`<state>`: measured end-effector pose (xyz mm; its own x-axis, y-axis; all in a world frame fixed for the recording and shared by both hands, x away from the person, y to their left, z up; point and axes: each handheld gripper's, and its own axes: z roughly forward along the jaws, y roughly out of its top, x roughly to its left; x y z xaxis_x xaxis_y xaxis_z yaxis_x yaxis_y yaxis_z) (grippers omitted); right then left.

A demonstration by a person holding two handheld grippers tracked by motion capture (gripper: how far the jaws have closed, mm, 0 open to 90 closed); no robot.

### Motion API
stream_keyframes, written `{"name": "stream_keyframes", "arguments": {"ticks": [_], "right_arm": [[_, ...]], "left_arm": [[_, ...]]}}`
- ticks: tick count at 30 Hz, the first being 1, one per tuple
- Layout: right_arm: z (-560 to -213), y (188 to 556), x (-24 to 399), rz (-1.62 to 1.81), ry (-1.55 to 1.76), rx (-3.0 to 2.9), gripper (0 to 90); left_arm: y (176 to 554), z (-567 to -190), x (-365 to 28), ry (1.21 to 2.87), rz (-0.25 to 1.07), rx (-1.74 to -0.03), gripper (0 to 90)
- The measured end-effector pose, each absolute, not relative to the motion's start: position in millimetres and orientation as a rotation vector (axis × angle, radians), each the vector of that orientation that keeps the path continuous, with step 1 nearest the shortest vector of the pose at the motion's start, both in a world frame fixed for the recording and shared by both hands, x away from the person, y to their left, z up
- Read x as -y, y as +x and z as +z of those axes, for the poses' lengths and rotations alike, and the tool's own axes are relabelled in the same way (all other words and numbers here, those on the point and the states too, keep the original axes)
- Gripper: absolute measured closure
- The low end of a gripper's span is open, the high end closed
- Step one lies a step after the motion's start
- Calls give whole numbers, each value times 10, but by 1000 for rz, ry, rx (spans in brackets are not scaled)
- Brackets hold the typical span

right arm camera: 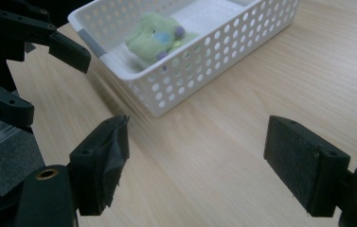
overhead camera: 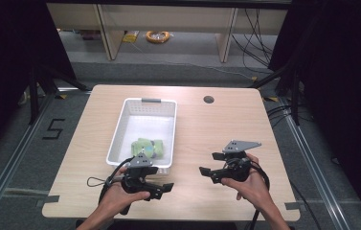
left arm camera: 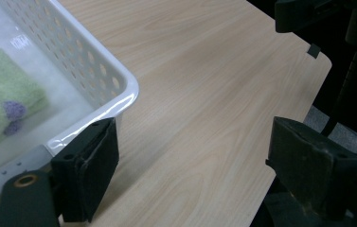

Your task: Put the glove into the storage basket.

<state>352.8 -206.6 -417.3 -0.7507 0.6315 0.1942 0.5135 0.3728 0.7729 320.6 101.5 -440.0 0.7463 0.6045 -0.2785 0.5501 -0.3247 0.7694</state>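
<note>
While a green plush toy (overhead camera: 147, 147) lies in the white perforated basket (overhead camera: 120, 127), both the left gripper (overhead camera: 161, 188) and right gripper (overhead camera: 208, 164) hover spread wide and empty above the tabletop (overhead camera: 207, 129), seemingly poised to reach

I had the basket (overhead camera: 120, 127) on the left half of the table (overhead camera: 216, 129), with the soft toy (overhead camera: 148, 147) lying inside at its near end. My left gripper (overhead camera: 161, 188) sat just in front of the basket's near edge, and my right gripper (overhead camera: 209, 171) was off to the basket's right (well apart from it).
</note>
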Motion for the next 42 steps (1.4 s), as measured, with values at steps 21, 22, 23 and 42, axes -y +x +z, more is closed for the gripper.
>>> {"name": "stream_keyframes", "arguments": {"ticks": [21,22,23,42], "right_arm": [[-4348,3378,2111,1325,1056,-2511,221],[-4361,3375,2115,1332,1050,-2514,221],[-4367,3353,2116,1322,1067,-2511,221],[-4515,3165,2232,1342,1093,-2501,209]], "left_arm": [[3067,-4493,-996,2034,81,-863,167],[3062,-4499,-990,2028,77,-845,167],[3055,-4501,-992,2033,70,-843,167],[2898,-4658,-1006,2043,79,-854,167]]}}
